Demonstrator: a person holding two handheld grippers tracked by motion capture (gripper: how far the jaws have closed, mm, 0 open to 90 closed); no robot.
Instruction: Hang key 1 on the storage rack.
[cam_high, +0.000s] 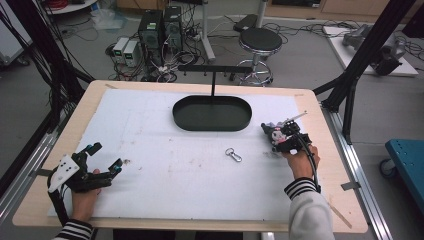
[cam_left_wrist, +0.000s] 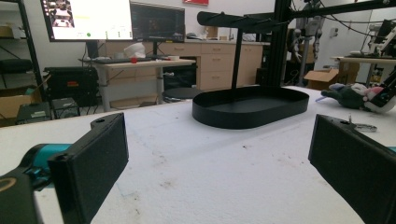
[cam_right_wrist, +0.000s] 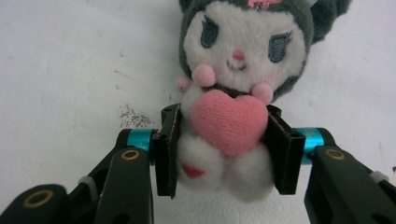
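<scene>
- No brand, label or writing reads clearly for me; the monitor text in the left gripper view is too small to make out.
- My left gripper (cam_high: 106, 159) rests at the near left of the white table (cam_high: 150, 130), jaws spread wide with nothing between them.
- Ahead of it stands the black oval tray (cam_high: 212, 113), its stand rising behind.
- A metal clasp (cam_high: 233, 154) lies loose on the mat, between tray and near edge.
- My right gripper (cam_right_wrist: 223, 149) sits at the table's right side, its pads pressing both flanks of the plush toy (cam_right_wrist: 240, 51), beside the pink heart (cam_right_wrist: 229, 120). The toy lies on the mat, right of the tray.
</scene>
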